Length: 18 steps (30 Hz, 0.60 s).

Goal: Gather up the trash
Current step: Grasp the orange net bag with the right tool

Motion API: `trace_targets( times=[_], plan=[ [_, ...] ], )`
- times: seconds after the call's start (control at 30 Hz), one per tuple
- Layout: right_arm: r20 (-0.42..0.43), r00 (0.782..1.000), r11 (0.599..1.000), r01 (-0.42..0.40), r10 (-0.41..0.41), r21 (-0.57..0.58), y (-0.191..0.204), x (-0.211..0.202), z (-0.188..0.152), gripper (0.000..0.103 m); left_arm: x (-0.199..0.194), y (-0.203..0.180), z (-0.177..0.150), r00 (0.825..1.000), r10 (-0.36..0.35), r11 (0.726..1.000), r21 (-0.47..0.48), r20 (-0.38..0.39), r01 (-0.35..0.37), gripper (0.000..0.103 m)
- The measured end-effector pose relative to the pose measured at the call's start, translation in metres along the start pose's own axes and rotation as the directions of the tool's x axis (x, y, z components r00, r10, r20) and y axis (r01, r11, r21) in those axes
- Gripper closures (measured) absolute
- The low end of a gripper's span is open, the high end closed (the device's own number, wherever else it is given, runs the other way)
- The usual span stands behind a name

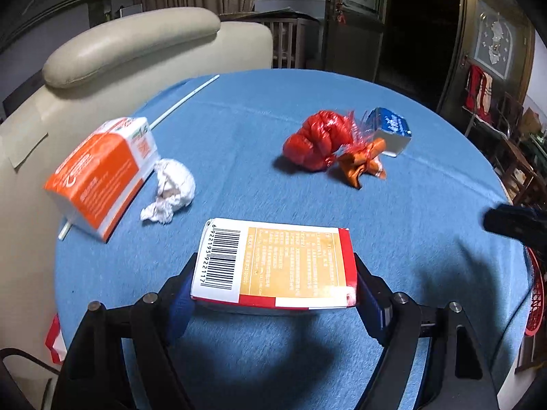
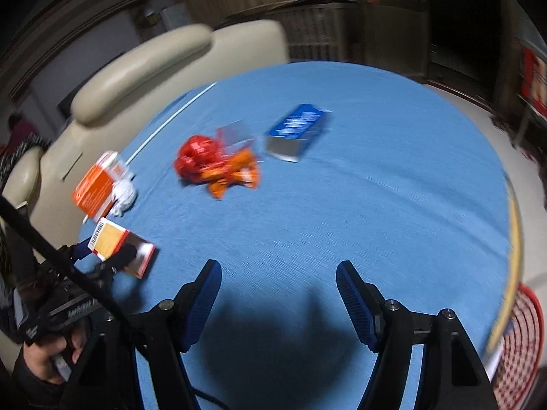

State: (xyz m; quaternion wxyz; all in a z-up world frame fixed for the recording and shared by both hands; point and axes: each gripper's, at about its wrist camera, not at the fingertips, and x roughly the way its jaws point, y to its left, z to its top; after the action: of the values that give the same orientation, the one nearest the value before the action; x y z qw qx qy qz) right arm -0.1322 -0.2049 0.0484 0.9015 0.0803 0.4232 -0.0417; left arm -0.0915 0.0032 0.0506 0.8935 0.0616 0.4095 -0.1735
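Trash: flat carton [image 1: 273,263] with a barcode sits pinched between the blue pads of the left tool [image 1: 273,294], one pad on each narrow side. From the shadow under it the carton seems lifted slightly off the blue desk [image 1: 410,222], near the desk's near-left edge. Right wrist view confirms: same carton [image 2: 118,244] gripped by the left tool at lower left.

Right tool [image 2: 278,290]: jaws spread wide, nothing between them, hovering above bare cloth at the near side of the desk. View is motion-blurred.

Outward from the left tool:
- crumpled tissue [image 1: 169,189], just beyond the carton to the left, touching or nearly touching the orange box [image 1: 102,174].
- orange box lies tilted at the left desk edge; a white straw [image 1: 184,100] runs behind it toward the far edge.
- red bag [image 1: 318,143], bunched, mid-desk, with an orange wrapper [image 1: 359,164] against it.
- blue box [image 1: 389,130] just behind the wrapper, on its side.
- cream chair [image 1: 136,54] beyond the left edge.
- red basket-like object [image 2: 519,341] beside the desk on the right; possibly the bin, cannot confirm.

Progress (judgement): early. One item is in hand, not yet deposited; six pieces remain on the desk. No collected trash visible anywhere.
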Motion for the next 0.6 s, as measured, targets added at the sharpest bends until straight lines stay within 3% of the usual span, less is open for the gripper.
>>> trace_targets(
  times=[0.1, 0.4, 0.6],
  plan=[
    [-0.008, 1.000, 0.999, -0.008, 0.008, -0.053, 0.020, 0.025, 0.019, 0.028, 0.000, 0.004, -0.002, 1.000, 0.009, 1.000, -0.013, -0.005, -0.009, 0.021],
    [-0.030, 1.000, 0.989, -0.014, 0.010, -0.145, 0.053, 0.089, 0.067, 0.005, 0.004, 0.009, -0.008, 1.000, 0.005, 0.999, -0.032, -0.023, -0.006, 0.021],
    [-0.048, 0.998, 0.980, 0.033, -0.043, -0.195, 0.066, 0.127, 0.086, 0.005, 0.009, 0.010, -0.009, 0.999, 0.004, 0.999, -0.033, -0.034, -0.005, 0.021]
  ],
)
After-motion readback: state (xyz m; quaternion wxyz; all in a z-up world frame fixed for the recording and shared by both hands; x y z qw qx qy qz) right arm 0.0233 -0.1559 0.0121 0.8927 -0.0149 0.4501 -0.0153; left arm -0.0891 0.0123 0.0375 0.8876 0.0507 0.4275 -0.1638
